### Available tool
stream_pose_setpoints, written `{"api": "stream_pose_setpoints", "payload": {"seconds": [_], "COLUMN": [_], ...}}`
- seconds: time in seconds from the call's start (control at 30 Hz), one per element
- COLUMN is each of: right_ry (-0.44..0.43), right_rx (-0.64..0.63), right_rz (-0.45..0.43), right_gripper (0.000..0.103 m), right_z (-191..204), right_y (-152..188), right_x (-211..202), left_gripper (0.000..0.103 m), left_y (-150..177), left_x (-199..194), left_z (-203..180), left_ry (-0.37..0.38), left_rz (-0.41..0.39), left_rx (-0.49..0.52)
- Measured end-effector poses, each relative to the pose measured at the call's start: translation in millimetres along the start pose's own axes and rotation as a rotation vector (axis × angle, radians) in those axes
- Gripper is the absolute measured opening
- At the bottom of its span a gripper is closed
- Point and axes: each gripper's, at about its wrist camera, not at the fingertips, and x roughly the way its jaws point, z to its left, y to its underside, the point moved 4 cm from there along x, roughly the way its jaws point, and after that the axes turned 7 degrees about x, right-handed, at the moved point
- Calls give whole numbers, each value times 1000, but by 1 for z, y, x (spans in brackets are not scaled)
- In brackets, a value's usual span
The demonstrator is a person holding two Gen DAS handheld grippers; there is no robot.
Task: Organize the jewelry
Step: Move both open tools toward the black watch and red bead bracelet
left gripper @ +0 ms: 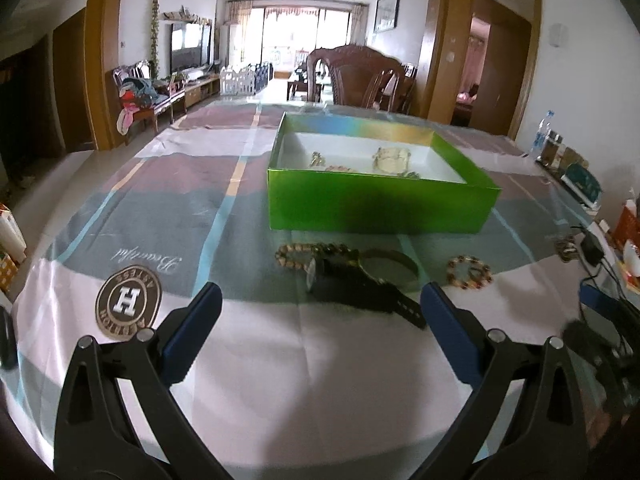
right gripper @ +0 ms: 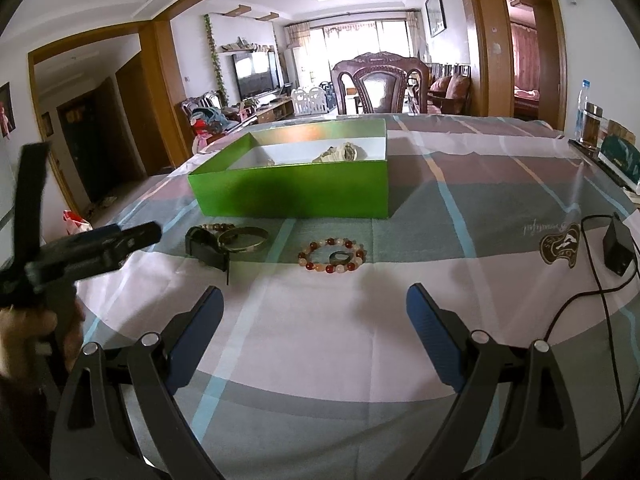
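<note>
While fingers (left gripper: 208, 300) gape, black watch (left gripper: 360, 288) lies just ahead, untouched.

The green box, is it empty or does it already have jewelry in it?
Not empty. The green box is open-topped, and a pale watch plus a few smaller pieces lie on its white floor.

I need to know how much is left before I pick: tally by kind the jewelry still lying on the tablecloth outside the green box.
Black watch: 1
Metal bangle: 1
Brown bead bracelet: 1
Red and white bead bracelet: 1
Ring, lying inside that bracelet: 1
Total: 5
</note>
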Motion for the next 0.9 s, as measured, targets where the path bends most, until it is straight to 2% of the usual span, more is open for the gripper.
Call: {"api": "stream_pose_setpoints", "payload": {"seconds": [0.1,0.4,0.47,0.5,0.57,0.6,0.63,0.73,0.8,0.83,0.9], "right_ry": [3,15,20,22,25,27,25,16,4,1,1], "right_rx": [3,-5,-16,-26,-49,-57,-67,-86,-120,-135,-164], "right_rz": [12,40,49,60,76,83,94,125,160,175,203], "right_gripper": [91,91,91,91,91,91,91,89,80,77,65], "right_z": [-3,-9,-8,-7,-4,-3,-3,1,8,12,18], "right_y": [-1,-9,-10,-11,-13,-14,-17,-23,-27,-27,-29], "right_x": [6,23,27,30,36,39,43,57,70,75,88], "left_gripper": [95,75,52,48,23,21,18,17,11,2,2], "left_y": [-7,-13,-9,-7,-4,-3,-3,-5,-9,-11,-14], "left_x": [20,67,76,78,80,80,79,64,39,25,4], "left_z": [4,8,9,9,10,10,11,18,24,26,28], "left_ry": [-7,27,47,62,86,95,100,120,134,152,168], "left_rz": [37,141,177,186,190,188,178,111,30,-10,-59], "left_rx": [-3,-16,-19,-29,-33,-31,-38,-72,-97,-103,-112]}}
